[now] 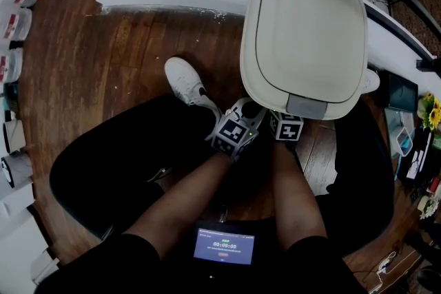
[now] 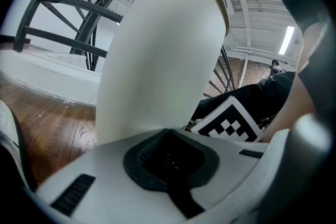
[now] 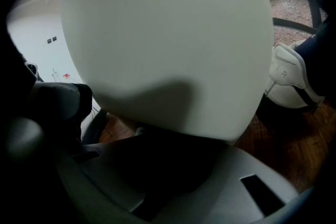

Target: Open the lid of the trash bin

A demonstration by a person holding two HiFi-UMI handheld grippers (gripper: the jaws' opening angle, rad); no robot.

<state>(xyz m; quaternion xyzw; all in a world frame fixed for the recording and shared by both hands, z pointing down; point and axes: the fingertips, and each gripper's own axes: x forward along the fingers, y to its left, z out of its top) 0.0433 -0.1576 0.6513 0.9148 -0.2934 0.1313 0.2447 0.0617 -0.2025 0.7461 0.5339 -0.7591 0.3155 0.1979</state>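
- Cream trash bin [image 2: 163, 60] stands on the wooden floor [image 1: 96, 72], its lid [image 1: 303, 24] down.
- Left gripper [image 1: 249, 110] — jaws together, holding nothing, just beside the bin's front.
- Right gripper [image 1: 284, 117] — jaws together, empty, below the lid's front edge.

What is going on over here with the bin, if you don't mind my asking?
A person crouching on the wooden floor holds a gripper in each hand at the front of a white bin. The left gripper and right gripper sit side by side just below the grey tab on the lid. Both pairs of jaws look closed with nothing between them. The lid is down, not yet lifted.
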